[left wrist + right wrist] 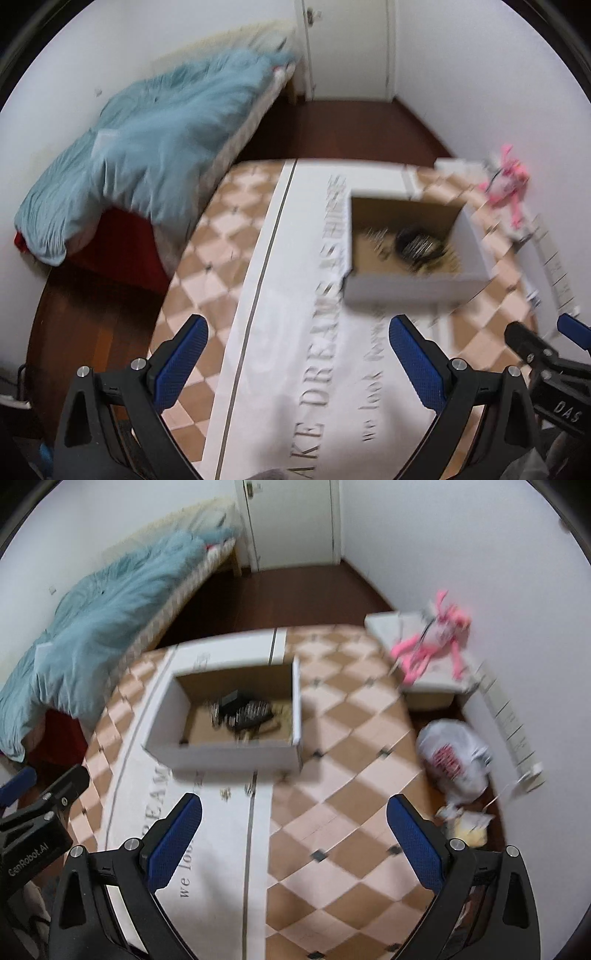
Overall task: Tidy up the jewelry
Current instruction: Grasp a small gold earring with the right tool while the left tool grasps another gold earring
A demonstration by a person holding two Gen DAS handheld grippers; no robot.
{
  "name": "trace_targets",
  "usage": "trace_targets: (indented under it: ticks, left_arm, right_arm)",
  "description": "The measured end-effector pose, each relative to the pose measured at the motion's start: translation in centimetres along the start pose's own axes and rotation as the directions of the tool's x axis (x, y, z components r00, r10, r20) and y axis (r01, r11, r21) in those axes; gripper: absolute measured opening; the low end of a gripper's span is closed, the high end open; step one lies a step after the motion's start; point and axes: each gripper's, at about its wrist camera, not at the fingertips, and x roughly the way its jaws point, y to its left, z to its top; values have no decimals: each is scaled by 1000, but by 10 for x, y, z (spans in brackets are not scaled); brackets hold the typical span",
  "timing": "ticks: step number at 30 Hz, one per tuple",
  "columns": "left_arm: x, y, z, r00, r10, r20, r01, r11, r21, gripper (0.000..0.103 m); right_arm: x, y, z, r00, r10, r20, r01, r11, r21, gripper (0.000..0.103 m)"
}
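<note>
A white cardboard box (pixel 413 288) (pixel 221 755) with a brown inside stands on the checkered table. A dark, blurred tangle of jewelry (pixel 419 245) (pixel 245 712) lies on its bottom. My left gripper (pixel 297 338) hovers open above the white printed runner, short of the box, nothing between its blue pads. My right gripper (pixel 293 816) is open too, nearer the table's front than the box, and holds nothing. Each gripper shows at the edge of the other's view. Both views are motion-blurred.
The table (pixel 351 738) has a tan-and-pink checkered cloth with a white runner (pixel 280 332). A pink plush toy (pixel 439 635) lies on a white stand by the right wall. A white plastic bag (pixel 454 760) sits on the floor. A bed with a blue blanket (pixel 147 147) is at left.
</note>
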Motion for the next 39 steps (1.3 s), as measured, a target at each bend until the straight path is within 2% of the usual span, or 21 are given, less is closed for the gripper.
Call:
trace_targets:
  ticks: [2, 3, 7, 13, 15, 17, 20, 23, 29, 32, 33, 35, 37, 38, 39]
  left_arm:
    - [18, 3, -9, 999, 21, -38, -22, 1000, -3, 100]
    - [29, 6, -14, 998, 36, -58, -36, 999, -5, 100]
    - [53, 14, -24, 992, 67, -106, -69, 998, -11, 100]
    - [73, 23, -26, 986, 87, -144, -91, 996, -21, 100]
    - [77, 23, -24, 985, 91, -148, -95, 995, -21, 100]
    - [78, 22, -23, 984, 91, -151, -95, 995, -19, 100]
    - [79, 15, -21, 985, 83, -152, -86, 996, -9, 100]
    - [79, 1, -21, 987, 53, -154, -54, 999, -1, 100]
    - [81, -45, -17, 986, -69, -153, 73, 997, 18, 100]
    - [90, -73, -16, 976, -127, -174, 136, 990, 41, 99]
    - [91, -82, -17, 974, -143, -176, 154, 987, 49, 96]
    - [91, -93, -18, 973, -154, -173, 168, 983, 68, 80]
    - [94, -105, -20, 971, -158, -179, 177, 980, 96, 58]
    - [93, -107, -21, 972, -167, -163, 185, 978, 100, 54]
    - [92, -109, -20, 975, -165, -150, 182, 977, 110, 43]
  right_arm:
    - [25, 2, -7, 1000, 17, -23, -17, 1000, 4, 76]
    - [37, 4, -10, 999, 25, -33, -25, 1000, 4, 72]
    - [79, 13, -16, 997, 55, -48, -55, 998, -2, 66]
    - [107, 31, -14, 997, 67, -49, -69, 997, -27, 50]
    - [109, 37, -13, 998, 57, -30, -59, 997, -59, 36]
    - [111, 43, -13, 1000, 14, -21, -16, 995, -102, 9]
    - [108, 45, -15, 1000, 4, -13, -5, 991, -137, 9]
    - [97, 27, -17, 999, 31, -5, -32, 996, -78, 9]
    - [74, -16, -19, 1000, 27, 15, -28, 999, 34, 9]
    - [74, -33, -21, 1000, -2, 10, 2, 998, 57, 9]
    - [74, -37, -22, 1000, -10, 9, 10, 998, 62, 9]
    - [75, -45, -24, 1000, -25, 3, 24, 997, 75, 9]
    - [75, -52, -24, 999, -35, -1, 35, 996, 86, 9]
    - [76, -54, -24, 999, -38, -2, 38, 995, 89, 9]
    - [77, -56, -24, 999, -42, -4, 42, 995, 92, 9]
